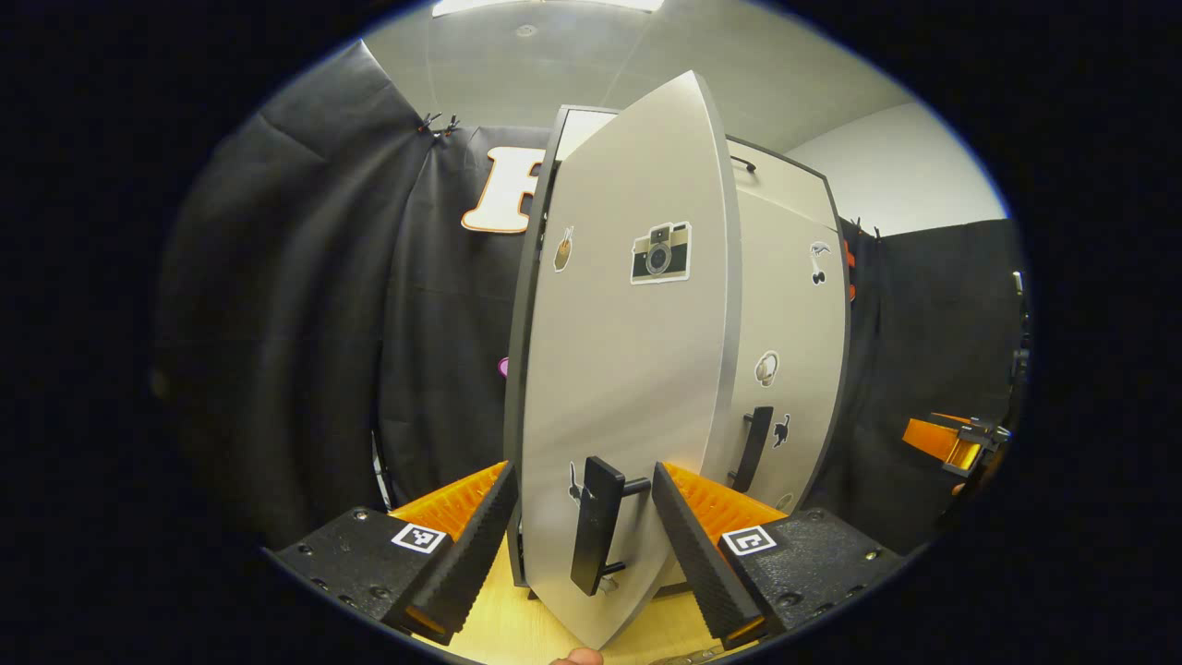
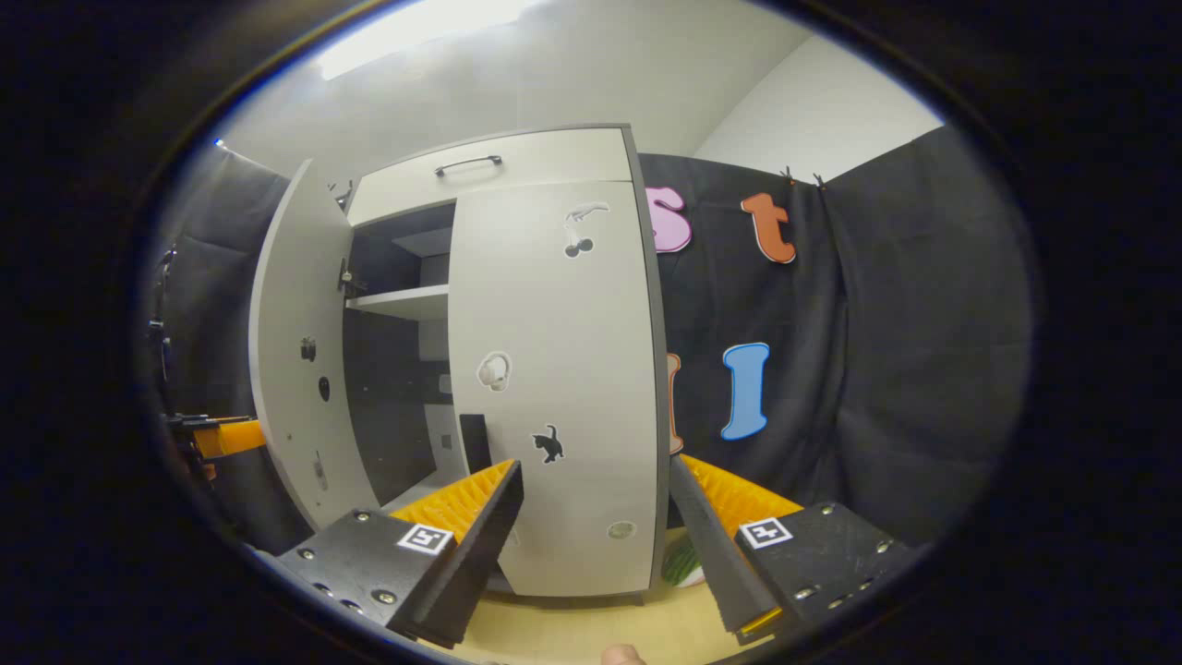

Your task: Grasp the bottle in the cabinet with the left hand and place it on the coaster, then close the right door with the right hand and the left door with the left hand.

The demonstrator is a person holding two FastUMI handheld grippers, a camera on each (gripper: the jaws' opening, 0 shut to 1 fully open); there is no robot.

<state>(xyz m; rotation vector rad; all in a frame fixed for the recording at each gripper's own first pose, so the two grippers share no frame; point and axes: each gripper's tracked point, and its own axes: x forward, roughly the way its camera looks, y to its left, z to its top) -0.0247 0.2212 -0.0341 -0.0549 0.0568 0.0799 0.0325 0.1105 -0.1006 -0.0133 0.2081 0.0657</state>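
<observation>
The cabinet's left door (image 1: 628,369) stands partly open, with its edge turned toward me. Its black handle (image 1: 596,526) lies between the fingers of my left gripper (image 1: 584,476), which is open; I cannot tell whether the fingers touch the handle. The right door (image 2: 554,388) is flat against the cabinet front, its handle (image 1: 753,448) free. My right gripper (image 2: 596,466) is open just in front of that door's lower half and holds nothing. In the right gripper view the left door (image 2: 295,369) swings out, baring a dark interior with a white shelf (image 2: 402,300).
The cabinet stands on a wooden table (image 2: 572,628). A drawer with a black handle (image 2: 469,164) runs across the cabinet's top. Something green and white (image 2: 683,561) peeks out at the cabinet's lower right corner. Black cloth walls close in behind and on both sides.
</observation>
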